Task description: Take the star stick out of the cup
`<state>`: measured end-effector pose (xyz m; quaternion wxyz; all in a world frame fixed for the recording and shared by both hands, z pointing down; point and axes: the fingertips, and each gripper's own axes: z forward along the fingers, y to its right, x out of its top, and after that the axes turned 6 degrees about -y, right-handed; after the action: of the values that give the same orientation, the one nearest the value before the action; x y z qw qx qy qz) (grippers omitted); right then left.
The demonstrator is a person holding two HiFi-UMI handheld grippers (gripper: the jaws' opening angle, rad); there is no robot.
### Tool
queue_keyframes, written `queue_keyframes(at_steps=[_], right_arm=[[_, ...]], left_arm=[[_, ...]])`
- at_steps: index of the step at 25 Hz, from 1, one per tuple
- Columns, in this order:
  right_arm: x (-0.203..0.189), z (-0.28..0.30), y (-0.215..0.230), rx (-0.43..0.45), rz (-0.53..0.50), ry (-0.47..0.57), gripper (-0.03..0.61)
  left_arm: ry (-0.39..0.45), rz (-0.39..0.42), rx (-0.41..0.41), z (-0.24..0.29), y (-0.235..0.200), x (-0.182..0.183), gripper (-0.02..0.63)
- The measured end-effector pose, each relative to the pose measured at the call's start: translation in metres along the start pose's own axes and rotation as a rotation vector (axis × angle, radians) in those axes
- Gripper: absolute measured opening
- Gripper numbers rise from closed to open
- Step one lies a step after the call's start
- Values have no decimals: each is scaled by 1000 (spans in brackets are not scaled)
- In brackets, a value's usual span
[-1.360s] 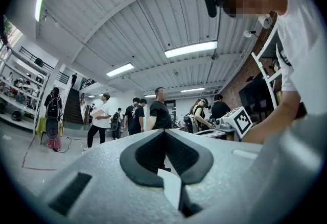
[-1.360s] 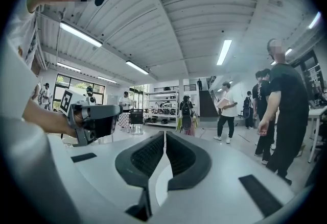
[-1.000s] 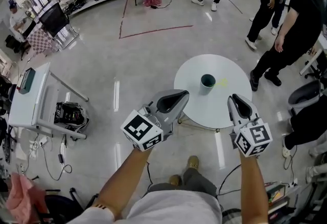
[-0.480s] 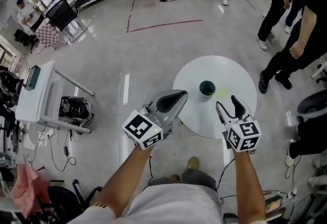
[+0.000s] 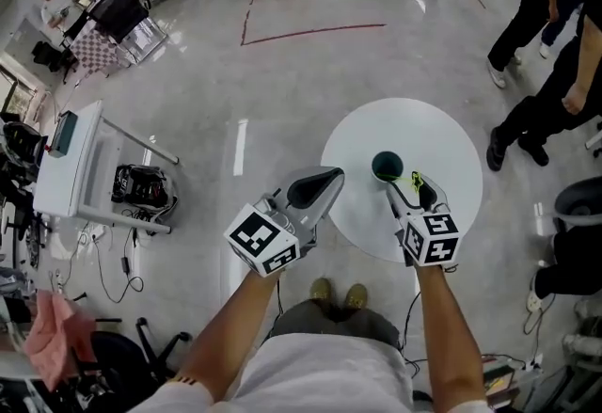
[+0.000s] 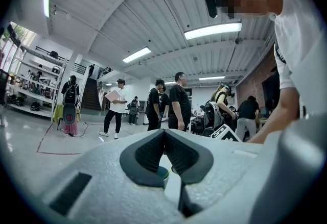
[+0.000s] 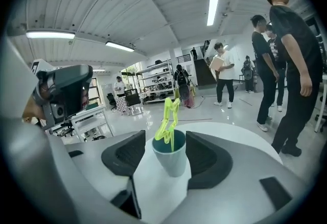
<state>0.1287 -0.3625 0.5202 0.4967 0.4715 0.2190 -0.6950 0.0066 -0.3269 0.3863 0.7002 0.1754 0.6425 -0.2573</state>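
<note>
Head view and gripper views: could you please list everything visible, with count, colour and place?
Table: one, white, round, ahead of the person.
Cup: one, teal, upright on the table.
Star stick: one, yellow-green, standing in the cup.
Cart: one, white, on the floor at left.
Tape line: one, red, on the grey floor beyond the table.
Bystanders: several, mostly dark-clothed, right of the table.
Left gripper: one, grey, jaws together, empty, at the table's near edge.
Right gripper: one, grey, jaws opening either side of the cup, not pressing it.
</note>
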Motion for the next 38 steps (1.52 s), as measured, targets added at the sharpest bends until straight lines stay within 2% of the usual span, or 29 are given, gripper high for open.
queue_keyframes(at_steps=[6,13,24,38], right_arm=[[-6,17,0,-21,3,-29,228],[-10,20,12,-71,18,-38,148],[-12,28,8,-60,-9,-77,25],[18,10,3,-67,-80,-68,20]], left_arm=[[-27,5,-46,-1,-7,-7,15],[-39,3,-68,-5,-9,-11,14],[-39,-1,-75,-11,-10,-14,15],[-19,6,-88,-17,-13,-9,14]])
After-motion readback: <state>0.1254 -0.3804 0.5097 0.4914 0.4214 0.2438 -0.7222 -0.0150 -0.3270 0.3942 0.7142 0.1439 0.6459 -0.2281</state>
